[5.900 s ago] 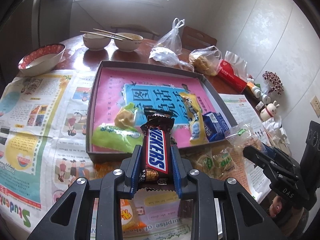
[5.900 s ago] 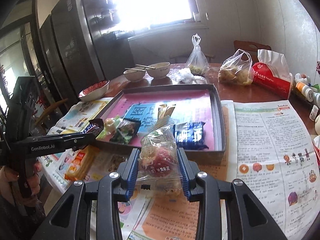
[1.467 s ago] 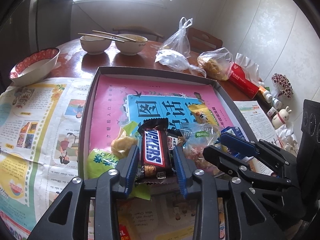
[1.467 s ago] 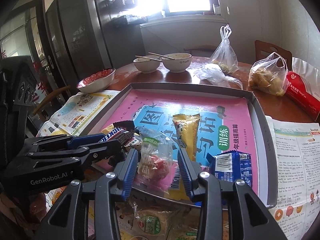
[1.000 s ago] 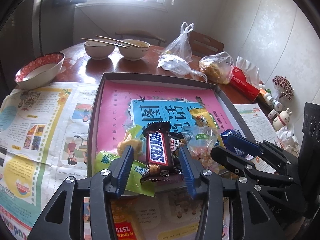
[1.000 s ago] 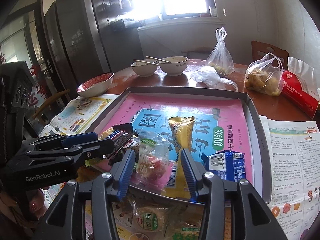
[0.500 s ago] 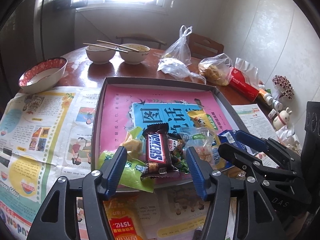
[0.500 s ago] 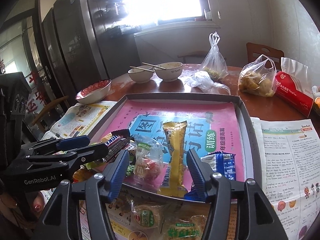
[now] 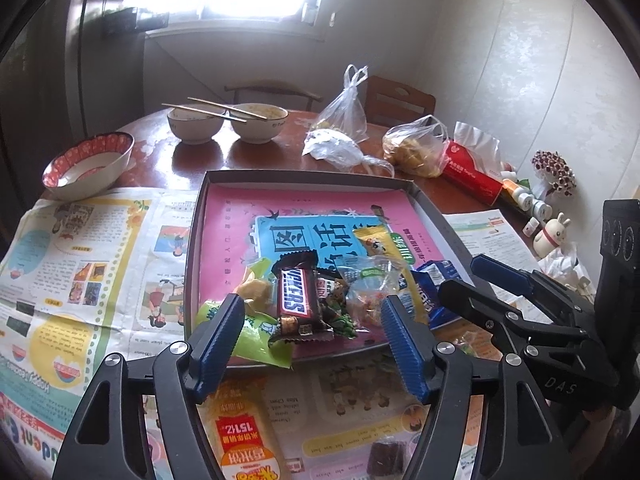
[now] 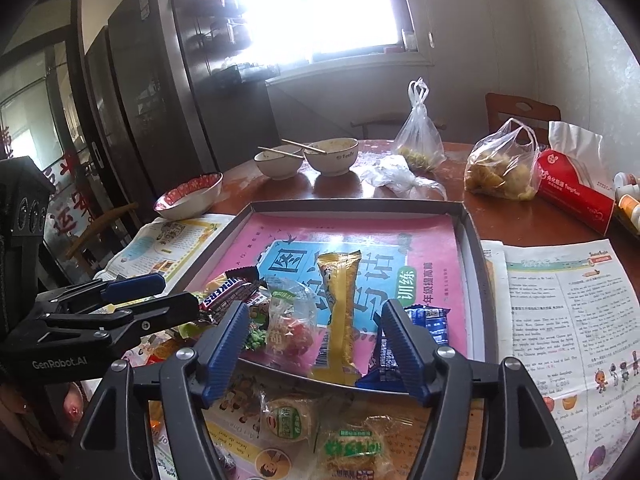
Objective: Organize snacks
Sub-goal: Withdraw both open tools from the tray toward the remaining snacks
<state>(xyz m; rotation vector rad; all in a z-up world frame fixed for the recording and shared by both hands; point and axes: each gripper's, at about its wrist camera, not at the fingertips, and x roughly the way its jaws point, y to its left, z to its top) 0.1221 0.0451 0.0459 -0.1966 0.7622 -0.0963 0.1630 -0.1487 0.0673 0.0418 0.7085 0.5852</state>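
The left tool [image 9: 310, 322] gaped wide and empty over the Snickers bar [image 9: 295, 295] lying in the tray [image 9: 304, 178], while the right tool [image 10: 314, 330], equally spread and holding nothing, framed the clear candy bag [image 10: 288, 320] beside a yellow wafer pack [image 10: 338, 312].

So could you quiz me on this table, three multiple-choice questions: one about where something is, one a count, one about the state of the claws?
1. Where is the Snickers bar?
A in the tray
B in a bowl
C on the newspaper

2. How many bowls are on the table?
A one
B three
C five

3. How is the left claw?
A shut on the Snickers bar
B open
C out of view

Answers: 1 A, it lies on the pink tray floor. 2 B, two white, one red-rimmed. 3 B, fingers spread, gripping nothing.
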